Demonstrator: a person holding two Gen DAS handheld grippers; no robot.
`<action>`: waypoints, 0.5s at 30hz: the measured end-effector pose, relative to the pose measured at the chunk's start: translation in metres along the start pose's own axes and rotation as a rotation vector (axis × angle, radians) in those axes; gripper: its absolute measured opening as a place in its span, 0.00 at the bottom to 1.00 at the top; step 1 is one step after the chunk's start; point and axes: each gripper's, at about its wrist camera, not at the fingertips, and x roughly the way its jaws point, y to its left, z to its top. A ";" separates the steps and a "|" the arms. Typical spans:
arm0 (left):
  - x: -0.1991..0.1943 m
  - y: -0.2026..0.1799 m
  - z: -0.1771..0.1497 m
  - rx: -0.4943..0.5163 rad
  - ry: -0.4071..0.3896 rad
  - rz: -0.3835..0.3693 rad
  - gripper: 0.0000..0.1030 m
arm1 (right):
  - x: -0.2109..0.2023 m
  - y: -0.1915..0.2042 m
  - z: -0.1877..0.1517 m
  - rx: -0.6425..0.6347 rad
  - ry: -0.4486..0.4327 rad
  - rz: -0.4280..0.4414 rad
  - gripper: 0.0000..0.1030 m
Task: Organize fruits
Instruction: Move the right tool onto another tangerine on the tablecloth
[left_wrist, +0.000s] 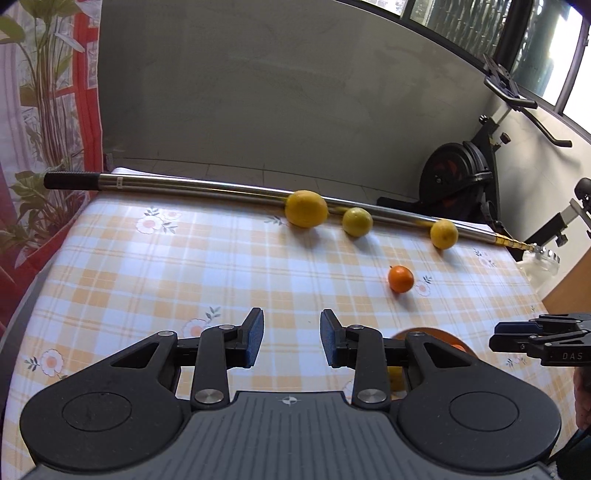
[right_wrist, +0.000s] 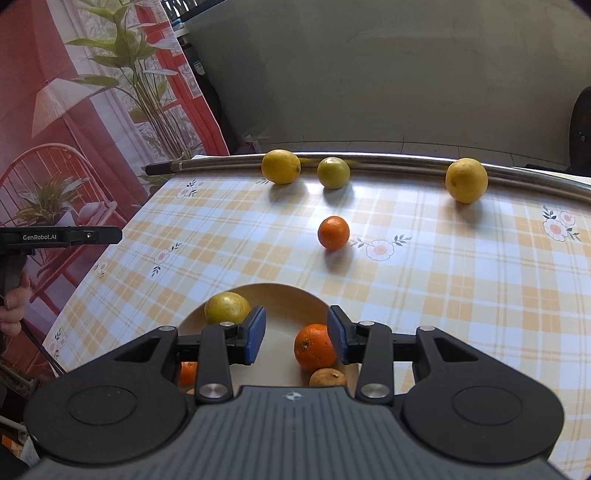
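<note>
Right gripper (right_wrist: 295, 338) empty over plate (right_wrist: 280, 295) of oranges, yellow fruits.

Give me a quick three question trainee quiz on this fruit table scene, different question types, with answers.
1. How many fruits lie loose on the tablecloth, outside the plate?
2. True or false: the right gripper is holding an orange.
3. Which loose fruit is nearest the plate: A) small orange, B) a lemon by the metal pole?

Key: 1. Four. 2. False; it holds nothing. 3. A.
</note>
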 end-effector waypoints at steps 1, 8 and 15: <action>0.002 0.004 0.002 0.003 -0.006 0.020 0.34 | 0.003 -0.002 0.003 0.006 -0.002 -0.007 0.40; 0.018 0.016 0.018 -0.042 -0.030 0.069 0.35 | 0.029 -0.009 0.030 0.006 -0.027 -0.060 0.40; 0.044 0.009 0.029 -0.075 -0.037 0.061 0.36 | 0.061 -0.015 0.055 0.012 -0.042 -0.074 0.40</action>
